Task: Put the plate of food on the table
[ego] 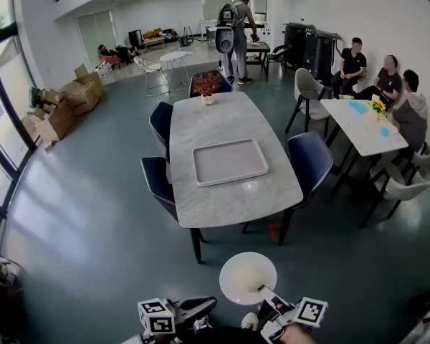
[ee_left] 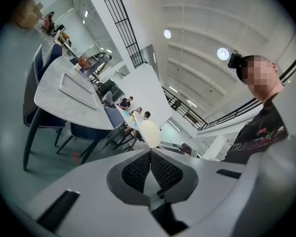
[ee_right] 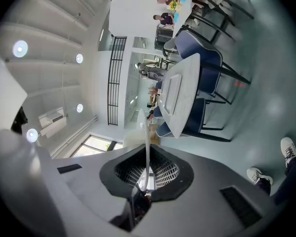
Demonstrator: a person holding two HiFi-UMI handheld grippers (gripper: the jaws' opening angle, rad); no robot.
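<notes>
My right gripper is shut on the near rim of a white round plate, held low in front of me over the grey floor. What lies on the plate is too pale to make out. In the right gripper view the plate shows edge-on as a thin white line pinched between the mesh pads of that gripper. My left gripper hangs at the bottom left, apart from the plate; its jaws are shut with nothing between them. The marble table stands ahead, several steps away.
A grey tray lies on the table's middle and a potted plant at its far end. Blue chairs stand round it. People sit at a white table on the right. Cardboard boxes line the left wall.
</notes>
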